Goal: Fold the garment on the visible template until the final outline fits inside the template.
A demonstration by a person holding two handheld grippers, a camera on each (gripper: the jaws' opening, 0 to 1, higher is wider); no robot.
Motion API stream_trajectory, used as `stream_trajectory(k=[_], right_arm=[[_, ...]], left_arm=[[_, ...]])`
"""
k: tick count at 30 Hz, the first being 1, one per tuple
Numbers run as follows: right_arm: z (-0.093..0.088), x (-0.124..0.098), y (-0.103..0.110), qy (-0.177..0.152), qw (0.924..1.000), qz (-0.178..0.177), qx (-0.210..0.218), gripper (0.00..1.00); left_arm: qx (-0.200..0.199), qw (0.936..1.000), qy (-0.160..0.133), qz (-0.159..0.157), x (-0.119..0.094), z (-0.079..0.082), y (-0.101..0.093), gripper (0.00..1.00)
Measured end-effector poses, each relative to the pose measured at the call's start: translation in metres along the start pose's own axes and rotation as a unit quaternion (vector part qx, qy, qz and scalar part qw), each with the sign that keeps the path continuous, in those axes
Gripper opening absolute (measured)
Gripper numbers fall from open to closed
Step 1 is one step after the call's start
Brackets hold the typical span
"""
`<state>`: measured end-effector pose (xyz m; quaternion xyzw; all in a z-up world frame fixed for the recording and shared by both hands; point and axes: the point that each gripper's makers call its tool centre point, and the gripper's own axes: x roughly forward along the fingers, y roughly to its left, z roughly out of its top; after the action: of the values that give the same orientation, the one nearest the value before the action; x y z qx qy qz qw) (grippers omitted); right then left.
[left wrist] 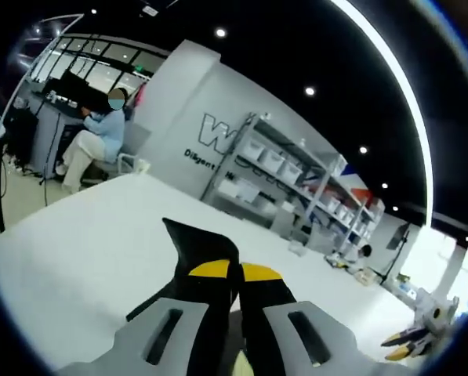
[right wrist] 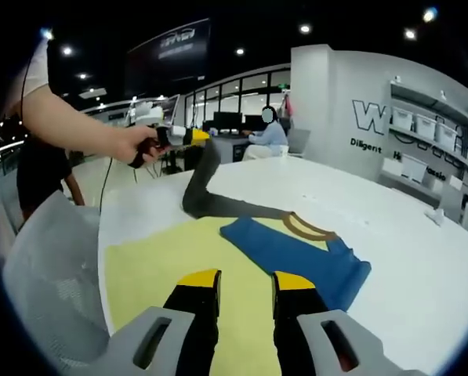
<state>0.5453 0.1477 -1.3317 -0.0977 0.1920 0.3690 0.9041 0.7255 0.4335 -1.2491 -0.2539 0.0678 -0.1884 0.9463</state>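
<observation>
Your garment is a soft knit top with a blue body, a tan ribbed collar and a dark grey sleeve. It lies on the one yellow rectangular template, which sits flat on the white surface. The blue body is bunched at the template's far right edge, spilling onto the surface. The grey sleeve rises up and away to the far left, where your left gripper has it clamped and lifted.

In the left gripper view, your left gripper has its yellow-tipped jaws pressed together on that dark fabric.

Your right gripper hangs over the template's near side, jaws apart, touching nothing.

On the far wall, you can read a large "W" and "Diligent", with the rest cut off. One metal shelf rack holds white bins. One seated person works at a far desk.
</observation>
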Motion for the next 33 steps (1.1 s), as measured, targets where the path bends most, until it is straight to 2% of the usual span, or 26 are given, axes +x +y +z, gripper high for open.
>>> stream_trajectory(k=[4, 7, 10, 14, 17, 24, 33], right_arm=[[-0.003, -0.007, 0.000, 0.000, 1.0000, -0.004, 0.004, 0.20], [-0.005, -0.012, -0.001, 0.000, 0.9999, -0.009, 0.007, 0.20], [-0.008, -0.018, -0.003, 0.001, 0.9999, -0.014, 0.010, 0.20], [-0.011, -0.022, -0.004, 0.002, 0.9998, -0.017, 0.012, 0.20], [-0.014, -0.025, -0.005, 0.006, 0.9997, -0.019, 0.013, 0.20], [-0.018, -0.030, -0.008, 0.012, 0.9996, -0.021, 0.016, 0.20], [-0.022, -0.036, -0.012, 0.018, 0.9995, -0.022, 0.015, 0.20]], left_arm=[[-0.004, 0.9993, 0.006, -0.036, 0.022, -0.006, -0.033, 0.01], [0.001, 0.9980, 0.018, -0.060, 0.037, -0.018, -0.054, 0.01], [0.007, 0.9963, 0.032, -0.080, 0.050, -0.034, -0.078, 0.01], [0.015, 0.9944, 0.048, -0.093, 0.061, -0.054, -0.096, 0.01], [0.031, 0.9918, 0.068, -0.103, 0.069, -0.075, -0.113, 0.01], [0.067, 0.9866, 0.104, -0.107, 0.087, -0.116, -0.137, 0.01], [0.094, 0.9779, 0.149, -0.113, 0.102, -0.163, -0.150, 0.01]])
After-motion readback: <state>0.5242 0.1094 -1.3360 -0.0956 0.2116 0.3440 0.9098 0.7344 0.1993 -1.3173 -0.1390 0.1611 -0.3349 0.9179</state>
